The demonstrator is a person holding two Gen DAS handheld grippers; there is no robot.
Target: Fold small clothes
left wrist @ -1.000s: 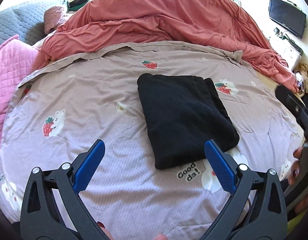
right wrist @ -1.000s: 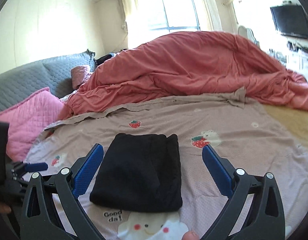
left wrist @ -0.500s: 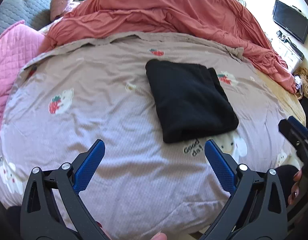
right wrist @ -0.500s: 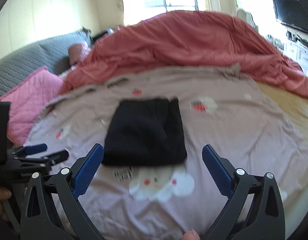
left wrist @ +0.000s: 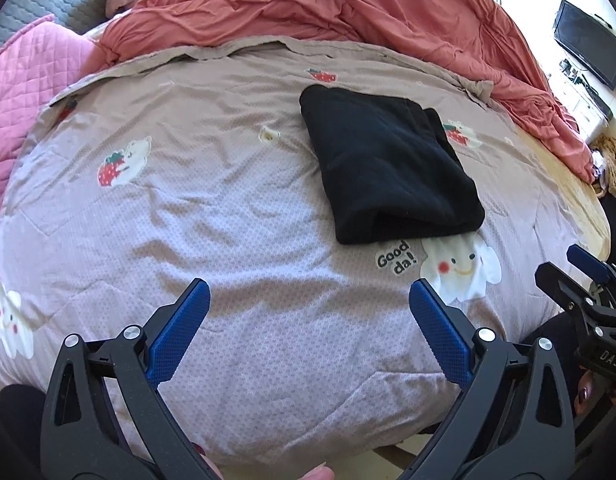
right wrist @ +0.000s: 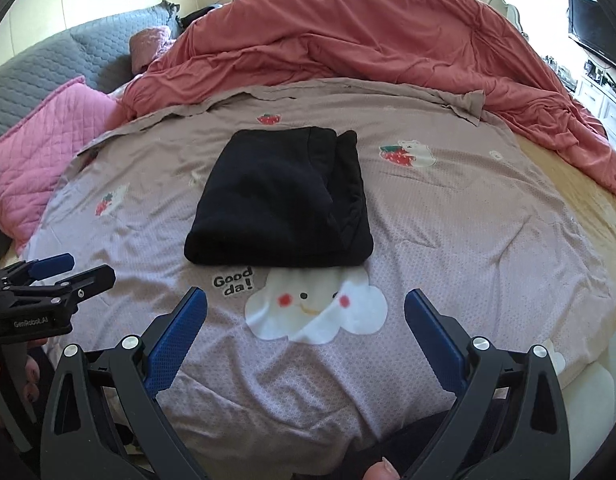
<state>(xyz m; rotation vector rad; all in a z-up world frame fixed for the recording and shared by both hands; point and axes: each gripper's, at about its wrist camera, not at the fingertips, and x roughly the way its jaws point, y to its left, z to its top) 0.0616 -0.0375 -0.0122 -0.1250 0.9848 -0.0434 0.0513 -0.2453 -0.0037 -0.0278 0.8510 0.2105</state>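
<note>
A black garment (left wrist: 387, 164) (right wrist: 282, 200) lies folded into a thick rectangle on the mauve printed bedspread (left wrist: 188, 200) (right wrist: 467, 240), its rounded fold edge facing me. My left gripper (left wrist: 309, 300) hangs open above the spread's near edge, well short of the garment and to its left. My right gripper (right wrist: 306, 308) is open too, nothing between its blue pads, just in front of the garment over the cloud print. Each gripper shows at the other view's edge: the right gripper's fingers (left wrist: 579, 276), the left gripper's fingers (right wrist: 52, 268).
A rumpled coral duvet (left wrist: 347, 12) (right wrist: 367, 40) is heaped across the far side of the bed. A pink quilted pillow (left wrist: 24, 72) (right wrist: 48, 140) and grey headboard (right wrist: 48, 64) lie left. A television (left wrist: 591, 48) hangs on the right wall; bare mattress (right wrist: 579, 200) shows right.
Both grippers have drawn back toward the near edge of the bed and tilted down. The folded garment has stayed in place. Both stay open.
</note>
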